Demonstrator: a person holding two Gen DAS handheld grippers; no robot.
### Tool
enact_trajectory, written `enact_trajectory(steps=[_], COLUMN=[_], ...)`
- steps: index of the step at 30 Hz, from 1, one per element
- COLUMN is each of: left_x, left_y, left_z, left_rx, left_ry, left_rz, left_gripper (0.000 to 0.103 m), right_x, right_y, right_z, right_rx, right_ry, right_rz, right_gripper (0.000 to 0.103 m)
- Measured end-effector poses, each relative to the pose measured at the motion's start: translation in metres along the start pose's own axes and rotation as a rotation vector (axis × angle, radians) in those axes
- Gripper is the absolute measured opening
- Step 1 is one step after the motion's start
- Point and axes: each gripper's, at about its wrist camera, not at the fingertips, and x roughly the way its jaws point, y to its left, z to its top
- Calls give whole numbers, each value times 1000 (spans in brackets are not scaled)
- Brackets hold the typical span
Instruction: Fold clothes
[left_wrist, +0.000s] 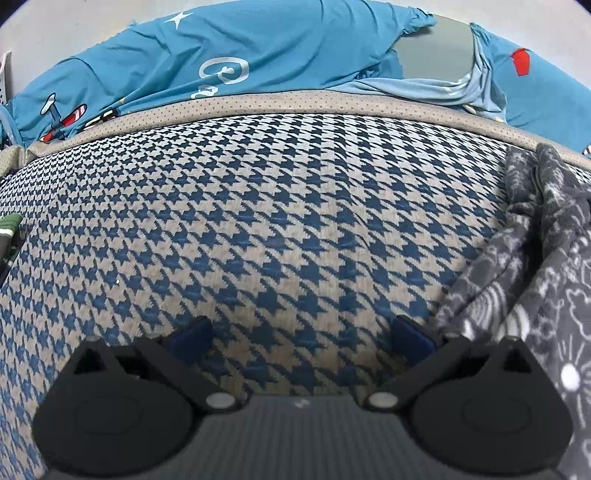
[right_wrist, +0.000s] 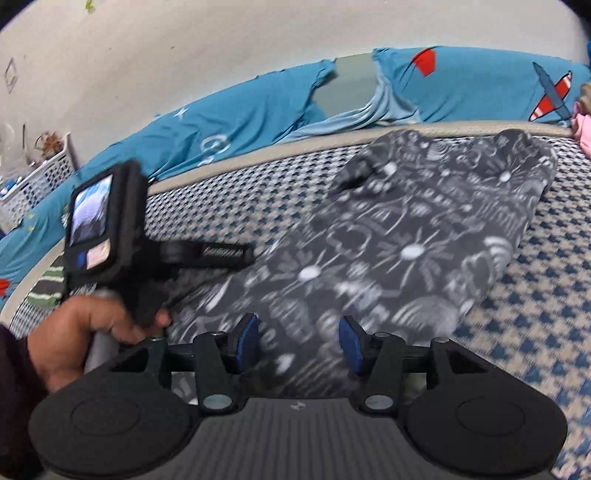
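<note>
right gripper (right_wrist: 297, 341): sitting about half open, blue pads apart, nothing pinched. It's hovering right over the near end of the dark patterned garment (right_wrist: 406, 243), and I can't tell if the pads are actually touching the fabric.

left gripper (left_wrist: 301, 338): jaws standing wide, nothing between them, just pointing down at bare houndstooth mattress (left_wrist: 258, 221). The garment's edge is lying just beside its right finger.

left hand (right_wrist: 92, 332): wrapping around the handle of that other gripper, over on the left of the right wrist view.

garment: lying flat-ish on the bed, a long narrow shape. Long axis is running from the near left, by the right gripper, off to the far right, with the far end nearly reaching the mattress's beige edge band (left_wrist: 295, 101).

further back: a blue cartoon-print sheet (right_wrist: 240, 122) is bunching up along the wall, and a white basket (right_wrist: 40, 173) is sitting far left.
</note>
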Motion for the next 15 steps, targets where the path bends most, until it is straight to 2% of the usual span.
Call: enact_trajectory(steps=[4, 8, 15], left_x=[-8, -17, -37], left_y=[0, 6, 16], left_z=[-6, -11, -20], left_rx=[29, 24, 27], left_ry=[-3, -1, 1], left_rz=[11, 7, 2], left_gripper=[103, 103, 103], right_x=[-5, -10, -19], right_y=[14, 21, 42], right_z=[-11, -16, -23], right_rx=[-57, -70, -181], right_ry=[-4, -7, -40], right_rz=[-7, 25, 66], right_gripper=[55, 55, 55])
